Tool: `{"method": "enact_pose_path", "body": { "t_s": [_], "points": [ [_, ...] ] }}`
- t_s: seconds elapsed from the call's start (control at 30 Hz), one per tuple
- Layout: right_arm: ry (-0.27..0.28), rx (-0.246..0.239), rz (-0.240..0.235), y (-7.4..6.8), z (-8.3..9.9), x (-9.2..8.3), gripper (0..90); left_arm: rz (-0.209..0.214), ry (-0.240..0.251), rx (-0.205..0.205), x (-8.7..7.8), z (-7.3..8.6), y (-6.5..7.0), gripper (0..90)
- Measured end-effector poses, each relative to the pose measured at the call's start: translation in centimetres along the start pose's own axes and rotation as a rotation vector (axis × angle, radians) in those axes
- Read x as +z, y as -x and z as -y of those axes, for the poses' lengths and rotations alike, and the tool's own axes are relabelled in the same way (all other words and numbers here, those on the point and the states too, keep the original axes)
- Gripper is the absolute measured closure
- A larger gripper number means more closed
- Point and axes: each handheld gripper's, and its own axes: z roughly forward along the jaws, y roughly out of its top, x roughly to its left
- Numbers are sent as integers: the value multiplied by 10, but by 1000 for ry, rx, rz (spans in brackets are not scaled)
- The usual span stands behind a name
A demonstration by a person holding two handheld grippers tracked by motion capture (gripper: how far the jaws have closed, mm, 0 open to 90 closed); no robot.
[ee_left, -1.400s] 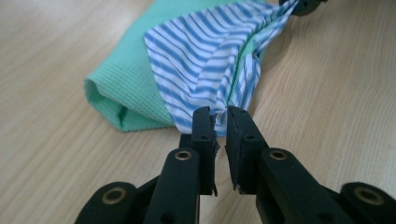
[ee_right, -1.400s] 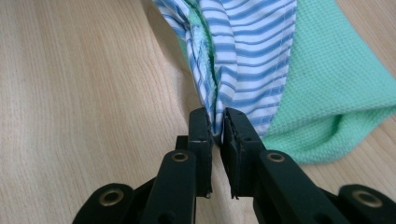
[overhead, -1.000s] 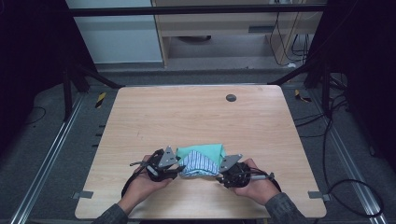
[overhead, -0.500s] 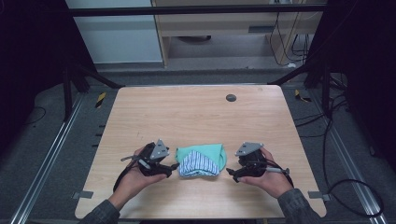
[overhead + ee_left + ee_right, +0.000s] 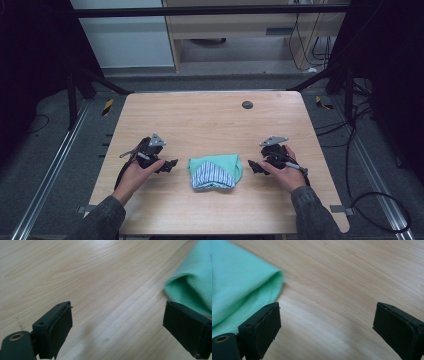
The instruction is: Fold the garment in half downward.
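2 claws, left claw (image 5: 170, 164) and right claw (image 5: 253, 166), gape wide, empty, flanking folded cloth (image 5: 215, 171).

Desk (image 5: 210, 120) evenly lit from overhead; surroundings dark. Ahead of my gripper, pale glare streaks the wood; close-range edges soft, slightly blurred.

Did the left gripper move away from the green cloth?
Yes. The left gripper slid left, off the green cloth, toward the table's left edge, jaws opening, nothing between them.
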Motion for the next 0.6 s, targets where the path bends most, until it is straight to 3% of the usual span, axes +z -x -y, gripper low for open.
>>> {"method": "enact_pose_path", "body": {
  "t_s": [0.13, 0.37, 0.43, 0.5, 0.6],
  "points": [
    [2, 53, 65, 10, 0, 12, 94, -23, -14, -61, 10, 4, -12, 86],
    [48, 152, 97, 25, 4, 28, 63, -89, -29, -107, 27, 7, -19, 84],
    [43, 171, 123, 26, 3, 29, 37, -74, -12, -148, 32, 8, -19, 33],
    [33, 204, 152, 27, 4, 30, 1, -93, 42, -152, 37, 11, -17, 0],
    [28, 216, 158, 26, 4, 29, 2, -97, 40, -152, 36, 11, -17, 0]
  ]
}}
